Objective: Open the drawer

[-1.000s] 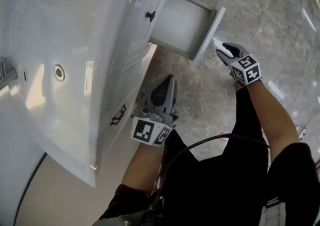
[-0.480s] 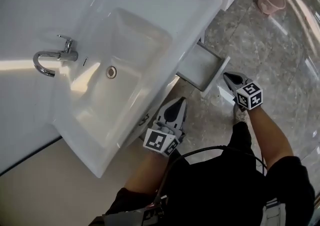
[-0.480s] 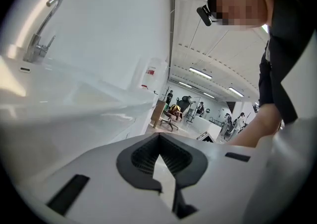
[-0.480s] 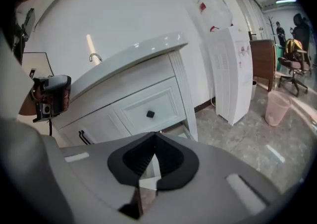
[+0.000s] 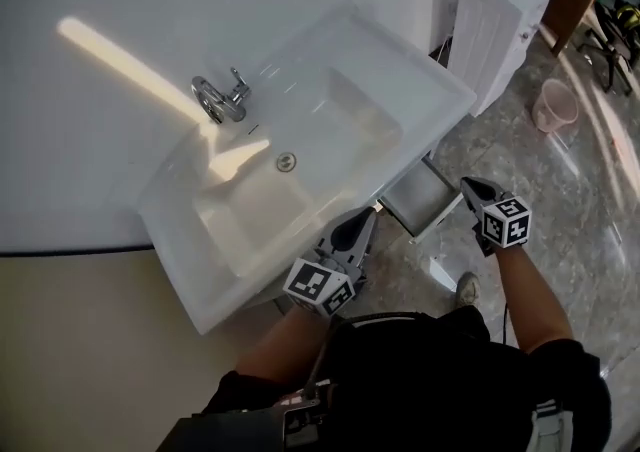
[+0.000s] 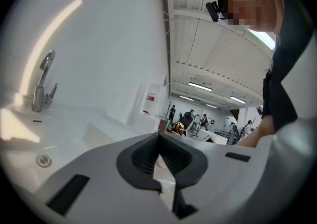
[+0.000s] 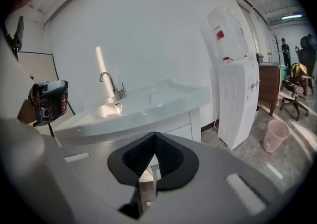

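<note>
The drawer (image 5: 416,199) is standing pulled out under the sink (image 5: 340,130), lying between my two tools. My right tool (image 5: 468,186) is hovering just beside its front, pressed together and empty. My left tool (image 5: 366,216) is pointing at the sink's front edge, also pressed together on nothing.

A large open work hall. A washbasin (image 5: 340,110) with tap (image 5: 222,98) sits mid-frame, a water dispenser (image 5: 495,30) upper right, people (image 6: 187,118) under strip lights (image 6: 200,86).

Drawer (image 5: 418,202) under sink (image 5: 330,125), water dispenser (image 5: 497,28) beside
</note>
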Motion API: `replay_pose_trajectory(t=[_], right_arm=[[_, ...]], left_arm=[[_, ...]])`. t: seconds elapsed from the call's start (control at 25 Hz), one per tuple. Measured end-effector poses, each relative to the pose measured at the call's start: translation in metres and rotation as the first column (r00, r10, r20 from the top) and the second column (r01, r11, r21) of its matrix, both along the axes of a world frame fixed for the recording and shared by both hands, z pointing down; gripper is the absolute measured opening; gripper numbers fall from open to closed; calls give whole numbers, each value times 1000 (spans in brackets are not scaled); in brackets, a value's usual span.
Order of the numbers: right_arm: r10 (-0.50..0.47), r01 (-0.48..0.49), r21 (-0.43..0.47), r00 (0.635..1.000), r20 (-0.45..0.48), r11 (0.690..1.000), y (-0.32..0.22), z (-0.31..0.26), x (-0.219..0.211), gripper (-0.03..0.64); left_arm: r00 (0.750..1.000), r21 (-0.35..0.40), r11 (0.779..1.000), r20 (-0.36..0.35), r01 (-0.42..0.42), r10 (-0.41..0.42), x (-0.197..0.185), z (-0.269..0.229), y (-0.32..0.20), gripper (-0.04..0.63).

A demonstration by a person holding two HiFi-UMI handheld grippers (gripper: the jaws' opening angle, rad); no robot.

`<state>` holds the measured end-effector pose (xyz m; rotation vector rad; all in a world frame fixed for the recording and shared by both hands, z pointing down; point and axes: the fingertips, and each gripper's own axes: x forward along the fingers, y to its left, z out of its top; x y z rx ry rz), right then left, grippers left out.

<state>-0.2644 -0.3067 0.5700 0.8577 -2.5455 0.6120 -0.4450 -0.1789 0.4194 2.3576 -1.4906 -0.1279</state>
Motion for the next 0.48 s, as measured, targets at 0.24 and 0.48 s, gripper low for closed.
replay_pose_trajectory(t=[0.24,0.48], right_arm=[[-95,94,69,995,8,993,5,-72,-56,2],[-240,235,151,971,19,960,8,-140,-135,2]], left_arm=[[995,43,994,-16,97,-96,-57,-50,37,0],[965,85,962,-20,261,-260,-130,-88,80,0]])
